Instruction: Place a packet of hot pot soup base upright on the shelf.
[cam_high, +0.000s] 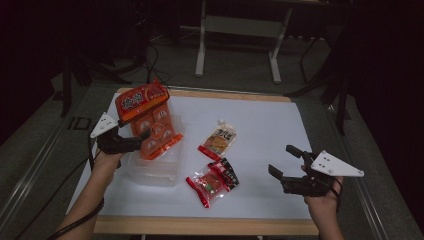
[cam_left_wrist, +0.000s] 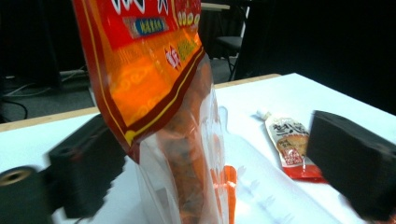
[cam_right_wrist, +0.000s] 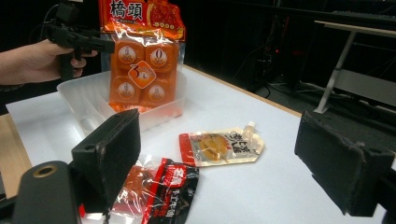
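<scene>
A big orange snack bag (cam_high: 147, 117) stands upright with its bottom edge in a clear plastic tub (cam_high: 150, 177). My left gripper (cam_high: 140, 141) is at the bag's left side. In the left gripper view the bag (cam_left_wrist: 173, 116) is edge-on between the jaws, which stand wide apart, so the gripper (cam_left_wrist: 215, 140) is open. My right gripper (cam_high: 283, 160) hovers open and empty at the table's front right. In the right gripper view, the bag (cam_right_wrist: 142, 70) and tub (cam_right_wrist: 79, 100) are far left, and the left gripper (cam_right_wrist: 93, 42) is at the bag's top corner.
A spouted sauce pouch (cam_high: 218, 140) lies mid-table, with a red-and-black snack packet (cam_high: 212, 181) nearer the front edge. Both lie between the tub and my right gripper (cam_right_wrist: 222, 140). White paper (cam_high: 270, 125) covers the table; a desk frame (cam_high: 240, 30) stands behind it.
</scene>
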